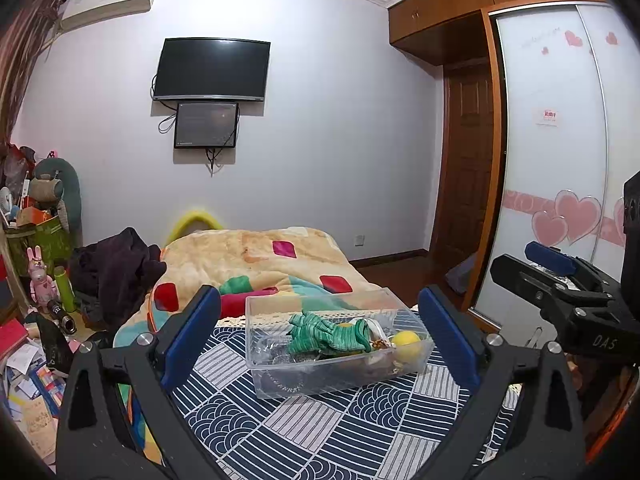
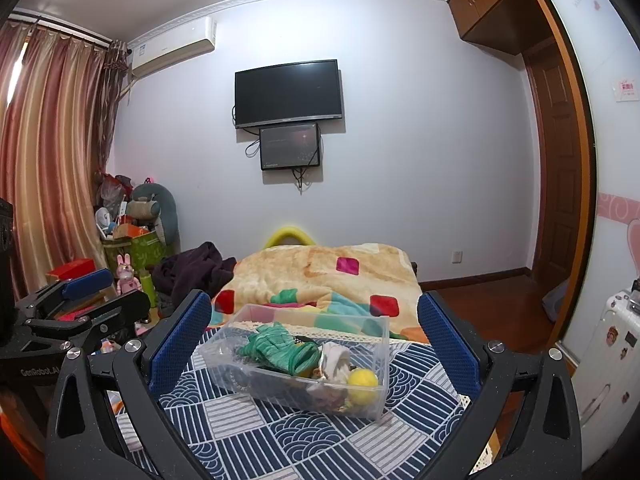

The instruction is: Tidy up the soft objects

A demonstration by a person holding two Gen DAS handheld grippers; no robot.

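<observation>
A clear plastic bin (image 1: 340,376) (image 2: 304,394) stands on a blue-and-white patterned cloth (image 1: 320,432) (image 2: 280,436). In it lie a green striped knit piece (image 1: 328,336) (image 2: 276,346), a yellow ball (image 1: 407,340) (image 2: 362,381) and a whitish soft item (image 2: 335,364). My left gripper (image 1: 320,324) is open and empty, held short of the bin. My right gripper (image 2: 314,328) is open and empty, also short of the bin. Each gripper shows at the edge of the other's view, the right one (image 1: 560,280) and the left one (image 2: 80,300).
A beige blanket with coloured patches (image 1: 256,256) (image 2: 328,276) covers the bed behind the bin. A dark garment (image 1: 116,268) lies at the left. Clutter and a pink rabbit figure (image 1: 40,280) crowd the left floor. A wardrobe (image 1: 560,120) stands to the right.
</observation>
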